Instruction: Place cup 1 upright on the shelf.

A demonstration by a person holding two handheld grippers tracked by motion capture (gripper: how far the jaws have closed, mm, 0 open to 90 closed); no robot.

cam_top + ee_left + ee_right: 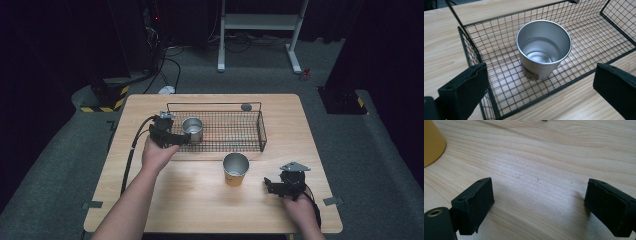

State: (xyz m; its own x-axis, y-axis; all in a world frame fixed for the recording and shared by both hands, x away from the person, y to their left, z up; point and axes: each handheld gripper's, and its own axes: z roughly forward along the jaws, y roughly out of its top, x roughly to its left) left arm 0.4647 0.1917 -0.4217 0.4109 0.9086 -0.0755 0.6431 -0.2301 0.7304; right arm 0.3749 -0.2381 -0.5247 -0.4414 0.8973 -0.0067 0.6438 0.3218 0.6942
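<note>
My left tool (541,87) gapes open just short of the steel cup (544,48), upright in the wire basket (599,40)'s left end. I should withdraw straight back, clear of the basket's rim. My right tool (539,202) rests open.

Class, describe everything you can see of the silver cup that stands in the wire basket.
The silver cup looks like brushed metal, round, slightly tapered toward its base, with a thin rolled rim. It is upright, open and empty; its shiny inner bottom reflects light. It stands on the mesh floor of the black wire basket, near the basket's left end in the high view. The left tool is open just before it, jaws apart at either side, not touching it.
</note>
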